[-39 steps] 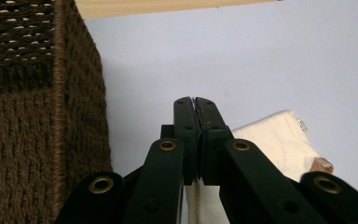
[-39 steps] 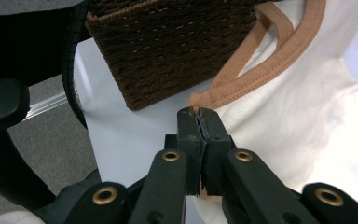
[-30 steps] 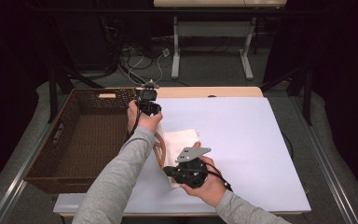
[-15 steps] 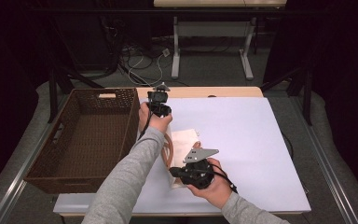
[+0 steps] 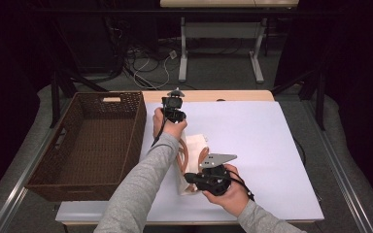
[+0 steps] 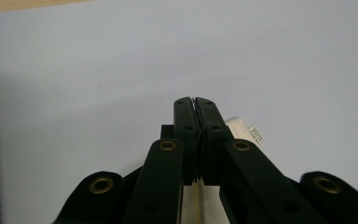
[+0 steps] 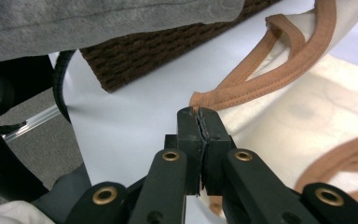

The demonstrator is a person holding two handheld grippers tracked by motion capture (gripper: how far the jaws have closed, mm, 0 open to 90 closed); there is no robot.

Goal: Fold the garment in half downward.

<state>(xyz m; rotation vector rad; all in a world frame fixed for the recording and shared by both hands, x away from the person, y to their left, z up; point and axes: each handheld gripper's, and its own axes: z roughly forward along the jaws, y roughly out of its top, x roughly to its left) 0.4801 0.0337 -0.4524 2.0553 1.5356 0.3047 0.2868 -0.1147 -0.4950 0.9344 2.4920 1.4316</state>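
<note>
I've got the white rectangular table (image 5: 252, 145) taking up most of the high view, w/ the dark brown woven wicker basket (image 5: 97, 141) sitting on its left side, handle cut-outs in the walls. Next down in size: the cream cloth tote bag with orange-tan strap handles (image 5: 194, 150), lying flat on the tabletop just right of the basket, between my two hands, apart from the basket wall. My grey-sleeved left forearm (image 5: 143, 189) crosses over the bag's left edge. Left gripper (image 5: 174, 112) is at the bag's far end, near the basket's back right corner; in the left gripper view its jaws are pressed together, and a bit of cream fabric w/ a small white label (image 6: 254, 134) sticks out beside them, so it looks pinched on the bag's far edge. Right gripper (image 5: 190, 177) is at the bag's near end, grey three-cornered plate on top; right gripper view shows the jaws squeezed onto the orange-tan strap (image 7: 242, 93) right where it meets the bag's edge.
</note>
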